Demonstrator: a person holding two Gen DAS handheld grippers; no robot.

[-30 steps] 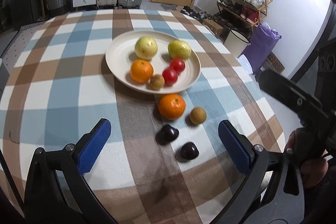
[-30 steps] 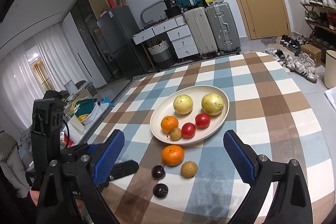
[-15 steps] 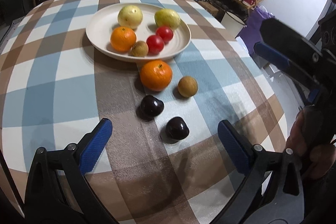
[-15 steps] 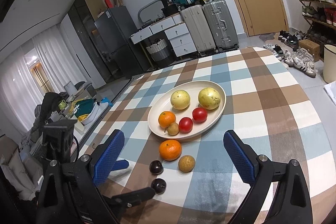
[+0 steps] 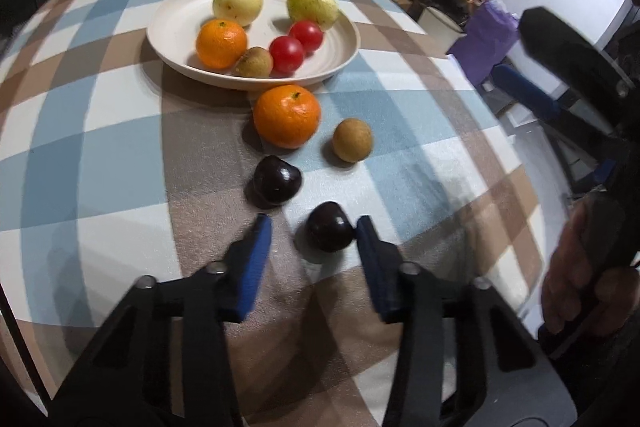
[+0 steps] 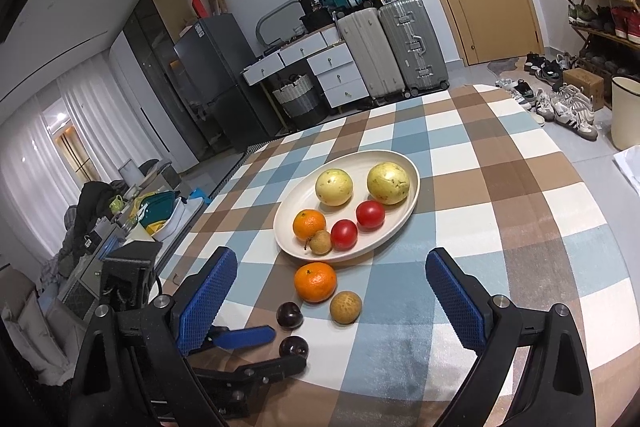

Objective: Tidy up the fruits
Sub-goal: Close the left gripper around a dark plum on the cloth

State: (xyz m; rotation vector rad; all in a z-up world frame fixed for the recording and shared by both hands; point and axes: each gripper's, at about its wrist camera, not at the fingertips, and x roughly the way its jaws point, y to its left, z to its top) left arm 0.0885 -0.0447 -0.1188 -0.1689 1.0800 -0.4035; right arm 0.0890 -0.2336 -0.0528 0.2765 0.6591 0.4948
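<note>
A cream plate (image 5: pixel 168 27) (image 6: pixel 396 235) holds two yellow-green fruits, an orange, two red tomatoes and a small brown fruit. On the checked cloth before it lie an orange (image 5: pixel 287 121) (image 6: pixel 315 281), a brown round fruit (image 5: pixel 352 140) (image 6: pixel 345 307) and two dark plums. My left gripper (image 5: pixel 313 231) is low over the cloth, its jaws partly closed around the near plum (image 5: pixel 329 227) (image 6: pixel 293 348); the right pad touches it, the left pad stands apart. The far plum (image 5: pixel 277 181) (image 6: pixel 289 315) lies just ahead. My right gripper (image 6: pixel 330 291) is open and empty, held above the table.
The round table's edge (image 5: pixel 516 163) drops off at the right. Suitcases (image 6: pixel 392 47), drawers and a fridge stand behind the table; a shoe rack (image 6: pixel 600 7) is at the right. The hand holding the right gripper (image 5: pixel 576 267) shows at the right.
My left gripper has moved forward and down to the near plum and its jaws have narrowed from wide open. The right gripper has stayed nearly still.
</note>
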